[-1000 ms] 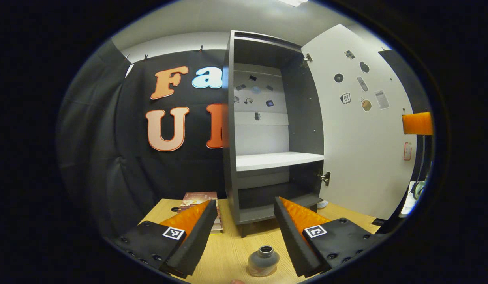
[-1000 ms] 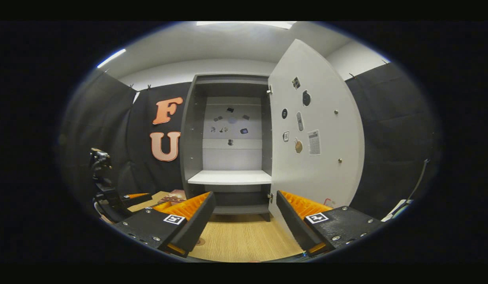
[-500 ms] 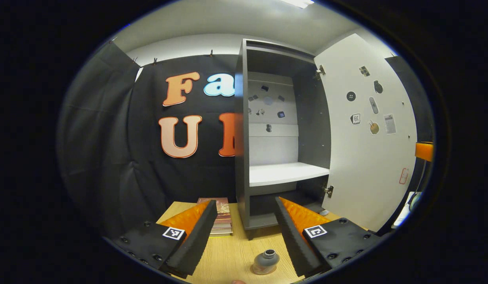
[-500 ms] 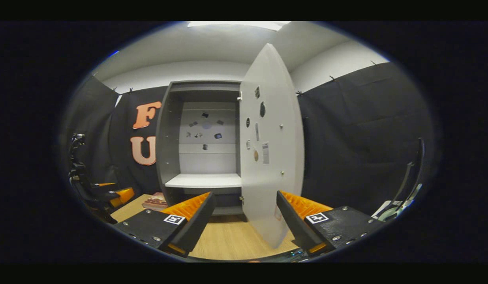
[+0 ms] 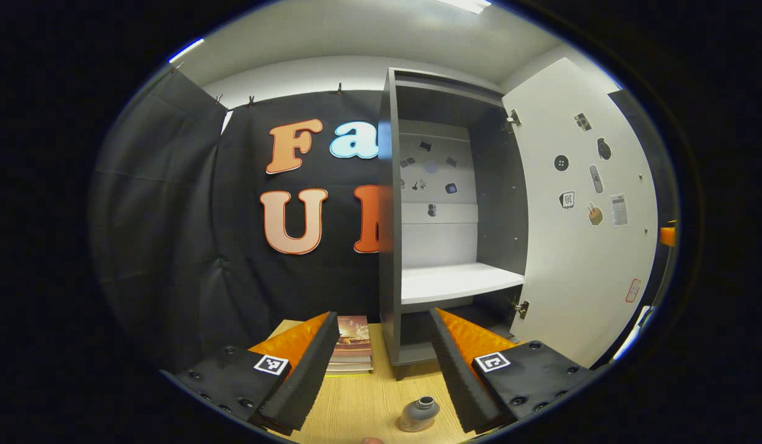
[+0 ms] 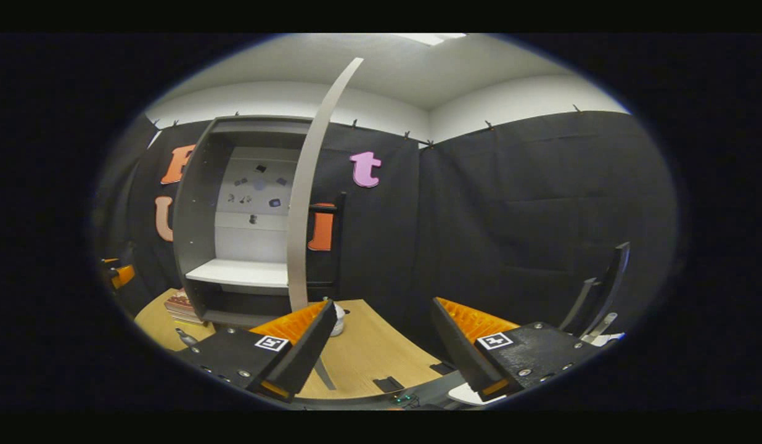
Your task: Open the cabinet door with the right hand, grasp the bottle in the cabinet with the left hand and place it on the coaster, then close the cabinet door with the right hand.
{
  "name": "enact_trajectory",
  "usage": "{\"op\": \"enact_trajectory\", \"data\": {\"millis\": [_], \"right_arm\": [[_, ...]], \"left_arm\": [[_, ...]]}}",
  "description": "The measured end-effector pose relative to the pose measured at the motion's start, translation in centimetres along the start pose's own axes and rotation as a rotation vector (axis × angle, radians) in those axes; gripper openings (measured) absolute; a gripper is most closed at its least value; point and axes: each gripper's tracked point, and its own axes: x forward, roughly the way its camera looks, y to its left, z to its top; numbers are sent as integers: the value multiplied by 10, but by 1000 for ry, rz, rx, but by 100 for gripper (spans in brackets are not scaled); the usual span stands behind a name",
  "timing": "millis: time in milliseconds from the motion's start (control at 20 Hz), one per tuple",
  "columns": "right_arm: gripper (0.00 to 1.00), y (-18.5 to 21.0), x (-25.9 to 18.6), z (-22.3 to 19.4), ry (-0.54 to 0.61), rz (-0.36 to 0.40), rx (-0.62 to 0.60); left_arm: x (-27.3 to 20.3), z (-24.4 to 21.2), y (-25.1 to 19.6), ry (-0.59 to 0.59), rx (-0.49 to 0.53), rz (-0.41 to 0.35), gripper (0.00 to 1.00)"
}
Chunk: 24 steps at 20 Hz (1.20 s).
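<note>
The cabinet (image 5: 446,246) is standing at the far side of the worktop (image 5: 362,404), and its white door (image 5: 581,209) is hanging wide open to the right. The white shelf (image 5: 458,282) inside is bare. The little grey bottle (image 5: 418,414) is sitting upright on the worktop, near the left claw (image 5: 381,370) and a bit to its right side. I cannot make out the coaster under it. A stack of books (image 5: 351,345) is lying just left of the cabinet.

The left claw is open wide and is holding nothing. The right claw (image 6: 381,354) is open wide too and is holding nothing. In the right gripper view the door is showing edge-on, just beyond that claw's left finger.

I think the bottle part is done, so the closing step is the one in hand. Next, the right claw needs to get to the outer side of the door and push it toward the cabinet until it is shut. The left claw should be keeping out of the way.
</note>
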Motion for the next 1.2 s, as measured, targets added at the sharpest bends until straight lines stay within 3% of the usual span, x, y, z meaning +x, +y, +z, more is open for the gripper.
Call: {"op": "enact_trajectory", "data": {"millis": [200, 550, 700, 750, 800, 900, 1000, 1100, 1150, 1200], "right_arm": [[92, 19, 15, -4, 22, 134, 12], [90, 54, 4, 5, 4, 202, -99], [90, 96, -6, 13, -11, 297, -78], [95, 112, -8, 14, -13, 335, -59], [90, 128, -8, 15, -15, 368, -45], [94, 160, -8, 15, -14, 429, -23], [90, 191, -7, 16, -14, 475, -3], [90, 217, -3, 20, -23, 492, 11], [95, 231, 2, 21, -26, 499, 14], [90, 244, 9, 25, -31, 502, 15]], "left_arm": [[-4, 5, -1, 1, -15, 12, 94], [-20, 14, 38, 1, -43, 112, 94], [-30, 20, 62, -12, 11, 167, 94], [-32, 22, 71, -18, 37, 184, 94], [-35, 23, 78, -22, 58, 198, 94], [-34, 23, 79, -27, 56, 196, 94], [-31, 18, 78, -19, 21, 180, 94], [-25, 13, 78, -17, -9, 162, 95], [-19, 13, 80, -19, -20, 154, 94], [-13, 13, 83, -23, -26, 142, 94]]}}
